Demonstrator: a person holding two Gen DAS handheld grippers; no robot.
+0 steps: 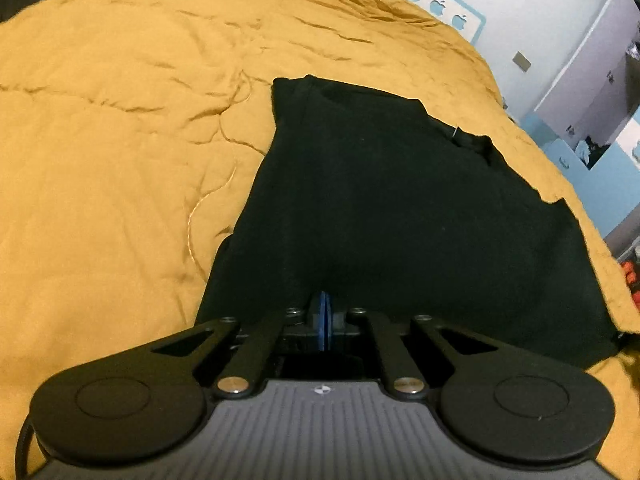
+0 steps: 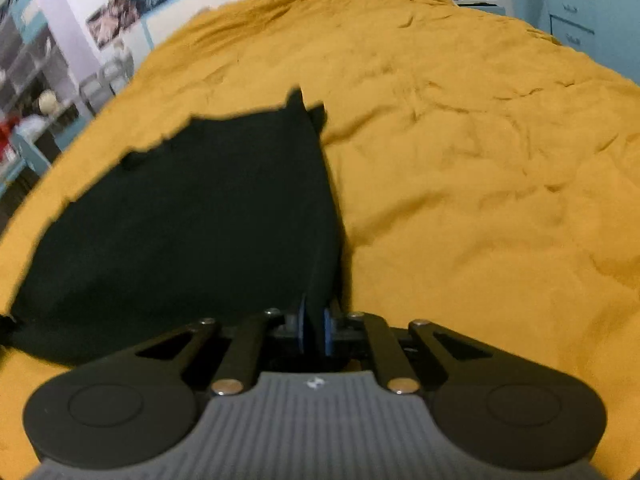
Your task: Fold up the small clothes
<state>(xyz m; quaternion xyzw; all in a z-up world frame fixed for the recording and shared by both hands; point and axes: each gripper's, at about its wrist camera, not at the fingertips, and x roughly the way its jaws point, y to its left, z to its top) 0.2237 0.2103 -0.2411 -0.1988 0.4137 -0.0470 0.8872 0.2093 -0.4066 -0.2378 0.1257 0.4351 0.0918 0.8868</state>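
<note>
A black garment point(image 1: 400, 208) lies spread on a mustard-yellow bedspread point(image 1: 120, 160), its far end narrowing to a corner. My left gripper point(image 1: 324, 300) is at the garment's near edge with its blue pads point(image 1: 320, 320) pressed together. The cloth bunches up into their tips. In the right wrist view the same garment point(image 2: 200, 220) fills the left half over the bedspread point(image 2: 480, 160). My right gripper point(image 2: 315, 312) is shut on its right near edge. A raised fold of black cloth runs between the two blue pads point(image 2: 328, 332).
The wrinkled bedspread stretches far to the left of the garment in the left view and to the right in the right view. A wall with blue apple stickers point(image 1: 438, 6) lies beyond the bed. Shelves point(image 2: 32, 80) and blue drawers point(image 2: 572, 20) stand past the bed's edges.
</note>
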